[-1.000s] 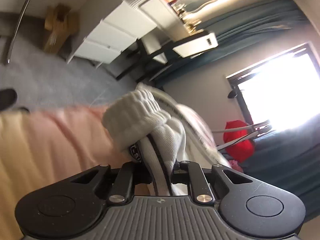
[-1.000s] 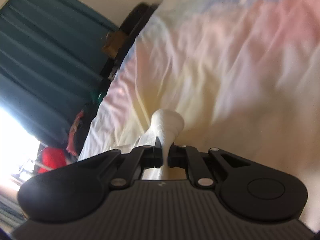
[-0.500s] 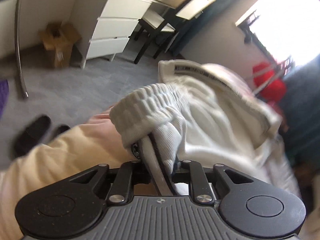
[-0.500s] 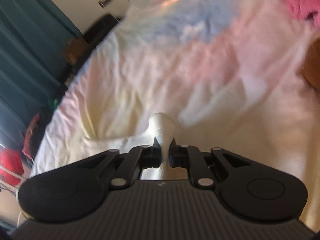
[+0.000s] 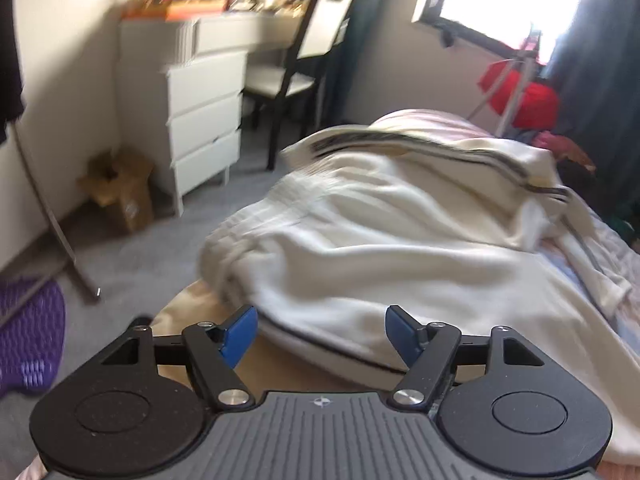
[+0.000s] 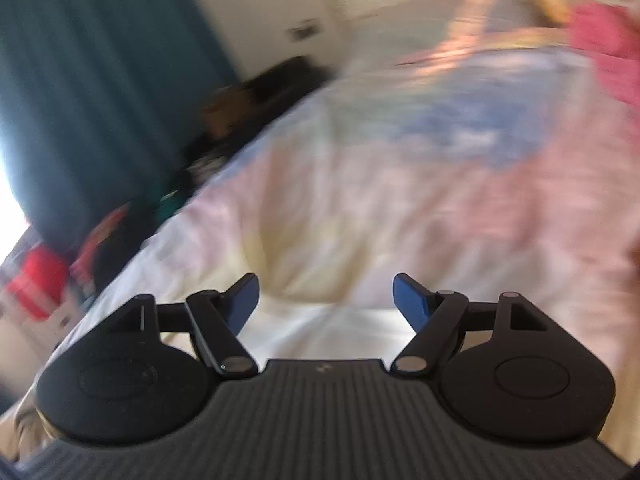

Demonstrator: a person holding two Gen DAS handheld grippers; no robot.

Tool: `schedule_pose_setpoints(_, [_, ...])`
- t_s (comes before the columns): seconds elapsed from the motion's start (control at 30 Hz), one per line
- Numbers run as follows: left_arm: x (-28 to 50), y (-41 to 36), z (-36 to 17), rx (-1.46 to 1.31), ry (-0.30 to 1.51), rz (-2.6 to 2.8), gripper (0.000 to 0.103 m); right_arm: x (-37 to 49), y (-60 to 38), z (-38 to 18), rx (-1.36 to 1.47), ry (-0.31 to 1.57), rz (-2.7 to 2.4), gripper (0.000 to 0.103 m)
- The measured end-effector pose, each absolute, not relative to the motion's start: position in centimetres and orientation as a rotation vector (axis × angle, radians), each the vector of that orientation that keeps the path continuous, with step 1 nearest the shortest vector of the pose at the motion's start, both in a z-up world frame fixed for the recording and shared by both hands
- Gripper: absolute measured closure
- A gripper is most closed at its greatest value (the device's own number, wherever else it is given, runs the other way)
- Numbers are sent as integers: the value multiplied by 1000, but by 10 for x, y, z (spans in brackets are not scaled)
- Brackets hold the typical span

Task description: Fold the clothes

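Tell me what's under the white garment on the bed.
The white garment lies on a pastel bedspread; cream and pink patches of it show at the garment's near and far edges. Anything beneath the garment's middle is covered. Both grippers are open, holding nothing.

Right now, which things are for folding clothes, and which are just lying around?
For folding: white garment, open left gripper, open right gripper, bed.
Just lying around: cardboard box, purple mat, drawers, chair.
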State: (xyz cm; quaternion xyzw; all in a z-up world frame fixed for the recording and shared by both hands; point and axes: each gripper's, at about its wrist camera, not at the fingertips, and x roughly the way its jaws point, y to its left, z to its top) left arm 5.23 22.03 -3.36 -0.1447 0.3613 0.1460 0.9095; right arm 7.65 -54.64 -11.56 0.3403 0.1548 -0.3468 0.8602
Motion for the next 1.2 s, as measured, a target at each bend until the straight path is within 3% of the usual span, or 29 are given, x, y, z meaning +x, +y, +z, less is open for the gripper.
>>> schedule_pose_setpoints(0.3, [83,77,-2,-233,623,10,23,153,-531,-142,624,482,-581,28])
schedule_pose_setpoints(0.57, [113,-4,-68,-76,598,-140,22,199,-539,-167,510,535,-672,28])
schedule_pose_setpoints(0.73, [129,-9,-111,-20,671,-144,22,217,-557,-172,572,507,-682,27])
schedule_pose_setpoints(0.9, [139,-10,-123,-7,655,-161,22,236,-559,-180,441,592,-714,27])
schedule_pose_setpoints(0.93, [139,-12,-125,-1,648,-165,22,235,-556,-181,417,591,-714,30])
schedule_pose_setpoints(1.0, [141,-16,-127,12,644,-171,22,234,-552,-180,374,590,-715,47])
schedule_pose_setpoints(1.07, [141,-19,-129,22,647,-178,22,231,-550,-177,354,575,-702,84])
schedule_pose_setpoints(1.2, [138,-23,-128,29,645,-195,22,221,-554,-169,393,497,-725,90])
